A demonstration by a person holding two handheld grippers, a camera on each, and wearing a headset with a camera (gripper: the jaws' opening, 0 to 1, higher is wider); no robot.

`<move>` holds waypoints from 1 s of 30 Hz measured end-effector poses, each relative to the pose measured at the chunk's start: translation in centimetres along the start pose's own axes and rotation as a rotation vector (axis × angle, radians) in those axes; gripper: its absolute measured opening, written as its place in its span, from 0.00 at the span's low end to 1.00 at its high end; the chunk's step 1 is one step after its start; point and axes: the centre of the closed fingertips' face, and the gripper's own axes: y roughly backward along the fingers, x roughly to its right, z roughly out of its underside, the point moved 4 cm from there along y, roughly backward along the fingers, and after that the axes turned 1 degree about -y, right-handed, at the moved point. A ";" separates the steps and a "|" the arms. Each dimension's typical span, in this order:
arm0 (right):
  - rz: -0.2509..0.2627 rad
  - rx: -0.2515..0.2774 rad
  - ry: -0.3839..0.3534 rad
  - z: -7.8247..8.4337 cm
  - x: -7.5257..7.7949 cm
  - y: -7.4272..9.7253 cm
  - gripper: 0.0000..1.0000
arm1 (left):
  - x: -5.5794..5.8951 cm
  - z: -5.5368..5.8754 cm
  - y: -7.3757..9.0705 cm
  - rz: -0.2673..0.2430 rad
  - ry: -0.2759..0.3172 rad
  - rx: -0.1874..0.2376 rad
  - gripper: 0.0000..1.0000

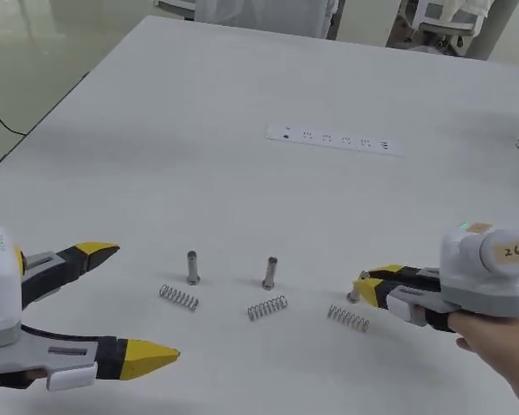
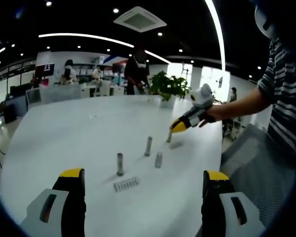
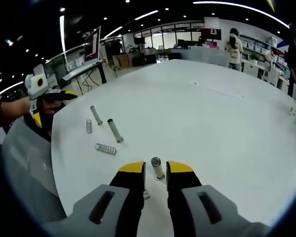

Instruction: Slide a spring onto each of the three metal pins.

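1. Left gripper (image 1: 147,302): jaws spread wide, empty, well left of the middle pin (image 1: 270,271).
2. Right gripper (image 1: 364,289): jaws nearly together with a narrow gap. Right pin (image 3: 158,169) stands upright in that gap; can't tell if they touch.
3. Left pin (image 1: 192,266) is upright, left of the middle pin.
4. Left spring (image 1: 179,297), middle spring (image 1: 267,308) and right spring (image 1: 348,318) lie flat, on the person's side of the middle pin's row.

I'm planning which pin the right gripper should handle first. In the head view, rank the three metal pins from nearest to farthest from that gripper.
1. Right pin: right end of the row, just at the tips of the right gripper.
2. Middle pin: upright at the centre of the row.
3. Left pin: upright at the far left end.
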 end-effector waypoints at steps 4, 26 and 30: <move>-0.002 0.001 -0.005 0.0 -0.1 0.0 0.17 | 0.0 0.0 0.0 0.002 0.000 0.000 0.97; -0.006 0.028 -0.013 -0.1 -0.7 0.4 0.23 | 0.0 0.0 -0.1 0.005 0.003 0.001 0.97; -0.008 0.029 -0.016 -0.1 -0.6 0.7 0.23 | 0.0 0.1 -0.1 0.005 0.003 -0.002 0.97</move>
